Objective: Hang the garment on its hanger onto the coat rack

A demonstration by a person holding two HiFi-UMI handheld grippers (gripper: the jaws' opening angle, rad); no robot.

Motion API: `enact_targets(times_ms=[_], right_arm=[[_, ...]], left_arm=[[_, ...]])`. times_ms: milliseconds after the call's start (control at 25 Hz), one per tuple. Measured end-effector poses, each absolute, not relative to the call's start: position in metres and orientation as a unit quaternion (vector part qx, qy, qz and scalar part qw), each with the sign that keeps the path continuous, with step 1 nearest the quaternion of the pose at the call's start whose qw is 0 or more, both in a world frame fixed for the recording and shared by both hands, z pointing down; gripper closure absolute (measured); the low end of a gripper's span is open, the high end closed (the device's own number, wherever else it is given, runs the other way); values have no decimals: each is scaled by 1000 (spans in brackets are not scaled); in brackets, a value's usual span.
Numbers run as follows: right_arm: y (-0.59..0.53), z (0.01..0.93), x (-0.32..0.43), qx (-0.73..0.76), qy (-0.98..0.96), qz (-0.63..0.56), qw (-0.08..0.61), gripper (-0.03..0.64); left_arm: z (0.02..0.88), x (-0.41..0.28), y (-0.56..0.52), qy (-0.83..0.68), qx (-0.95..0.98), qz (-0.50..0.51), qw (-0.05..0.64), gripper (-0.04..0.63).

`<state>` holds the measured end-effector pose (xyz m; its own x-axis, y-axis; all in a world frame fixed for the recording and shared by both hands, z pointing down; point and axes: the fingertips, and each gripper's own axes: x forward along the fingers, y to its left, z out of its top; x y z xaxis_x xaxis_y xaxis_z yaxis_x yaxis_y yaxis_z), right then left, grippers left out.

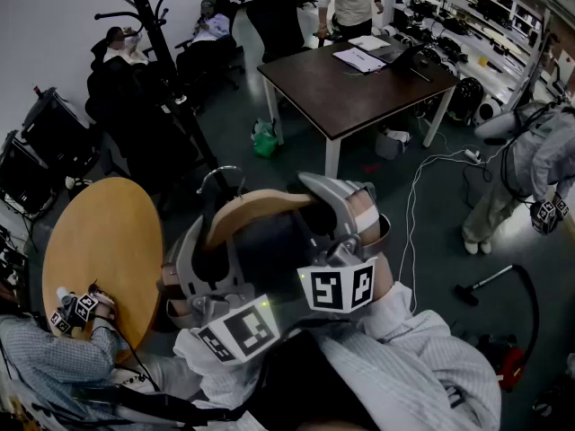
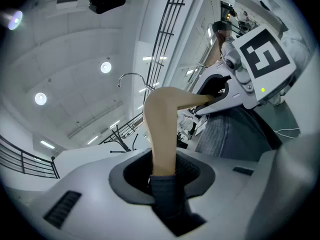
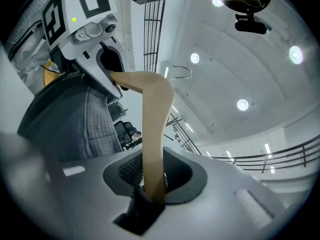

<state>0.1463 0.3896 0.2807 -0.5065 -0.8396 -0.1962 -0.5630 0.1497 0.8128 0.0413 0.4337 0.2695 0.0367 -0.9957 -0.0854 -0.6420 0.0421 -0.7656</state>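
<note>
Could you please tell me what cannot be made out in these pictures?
Garment: shape and length, head view, covered by left gripper, right gripper and sleeves.
Coat rack: top cut by head view's upper edge.
Hanger ends: gripper views, buried in jaws and fabric.

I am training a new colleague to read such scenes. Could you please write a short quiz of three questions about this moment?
1. True or false: the hanger already hangs on the coat rack.
2. What does the left gripper clamp? A) the coat rack B) a hanger arm C) a cable
3. Fill in: in the head view, the round table lies on the person's ___ side.
Key: 1 false; 2 B; 3 left.
</note>
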Motion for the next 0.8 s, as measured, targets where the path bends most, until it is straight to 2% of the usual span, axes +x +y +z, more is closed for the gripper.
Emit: enact_targets(times_ms=[800], right_arm=[[382,296,158,457,-755,-444,154,525]], left_arm=[[286,54,428,646,-639,-276,313,494]])
